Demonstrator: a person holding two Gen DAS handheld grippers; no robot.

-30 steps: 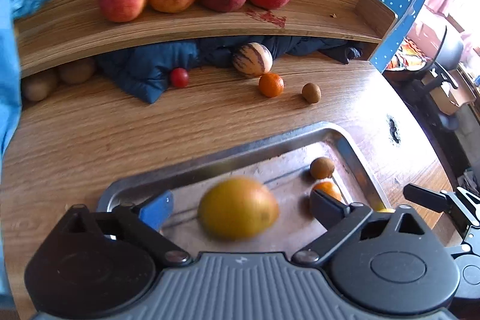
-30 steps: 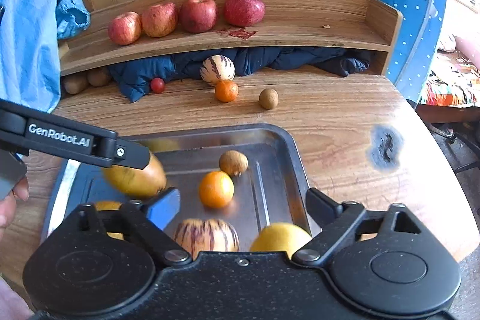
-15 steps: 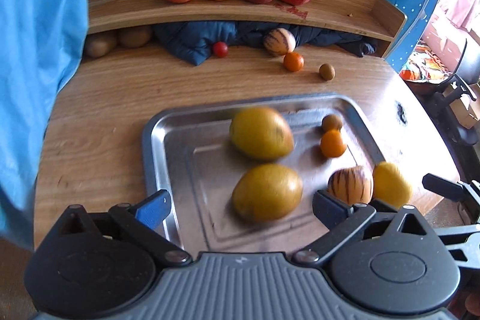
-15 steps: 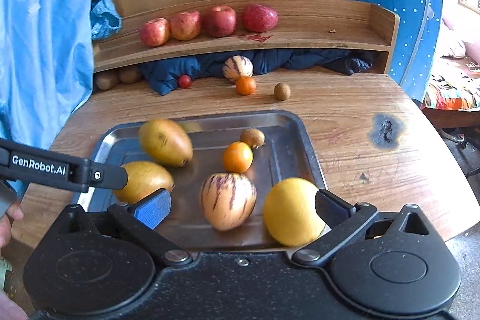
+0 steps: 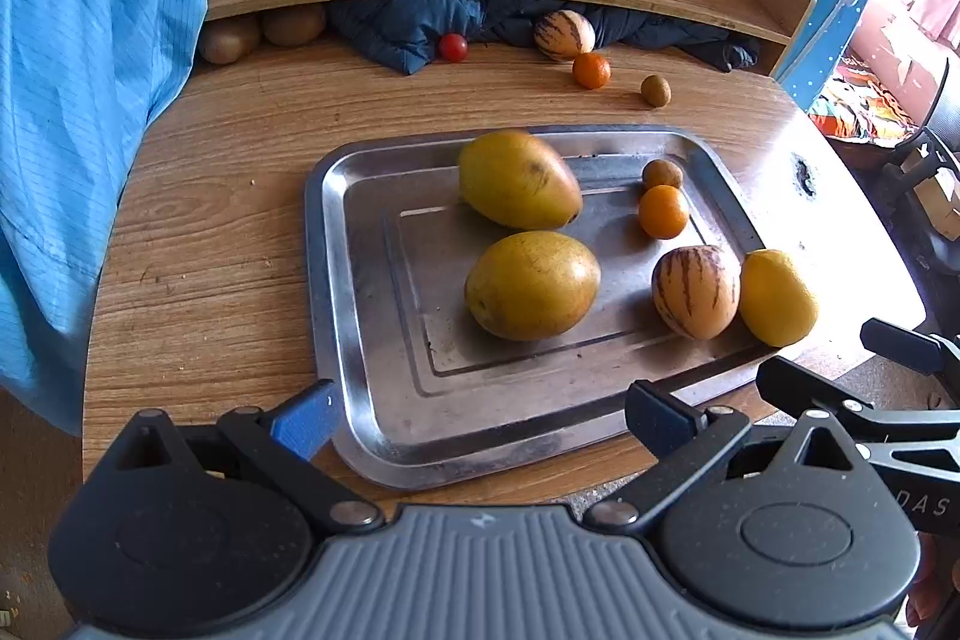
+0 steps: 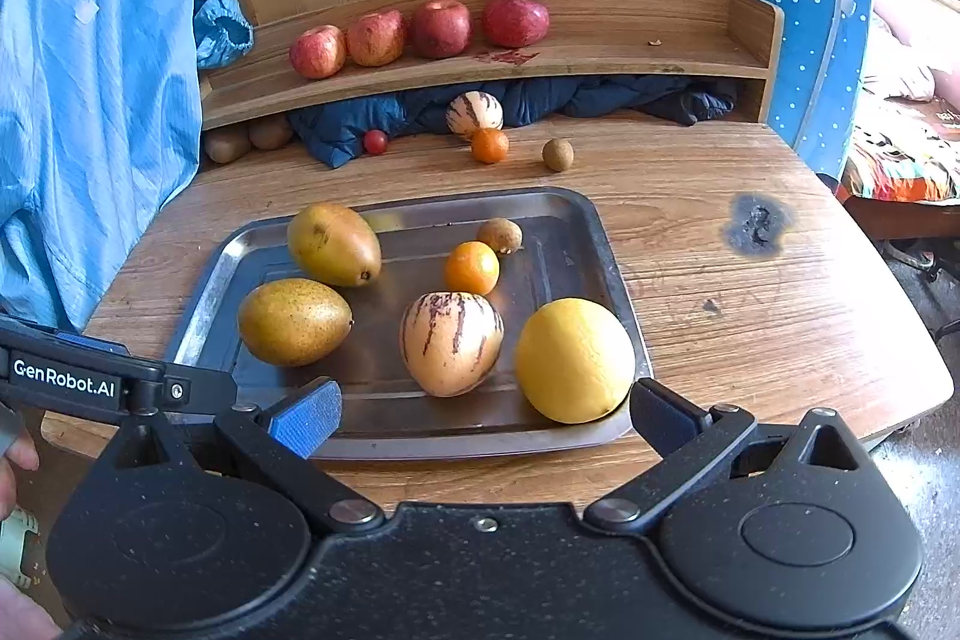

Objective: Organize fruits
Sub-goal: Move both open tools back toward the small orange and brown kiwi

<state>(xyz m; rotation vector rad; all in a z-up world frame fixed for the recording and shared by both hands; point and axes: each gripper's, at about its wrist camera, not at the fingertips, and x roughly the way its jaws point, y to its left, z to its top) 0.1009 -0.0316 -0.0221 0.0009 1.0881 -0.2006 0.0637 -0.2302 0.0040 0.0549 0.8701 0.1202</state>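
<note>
On the tray, left to right: two mangoes, a striped melon, a lemon. Both grippers, left and right, hover at its near edge, jaws wide, holding nothing.

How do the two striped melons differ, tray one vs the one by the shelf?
Place: the striped melon on the tray sits in the metal tray, beside the yellow citrus; the striped melon by the shelf sits on the bare table against the dark blue cloth, an orange just in front. The tray one looks bigger, being nearer. Shared: cream skin, dark purple stripes, untouched by either claw.
</note>
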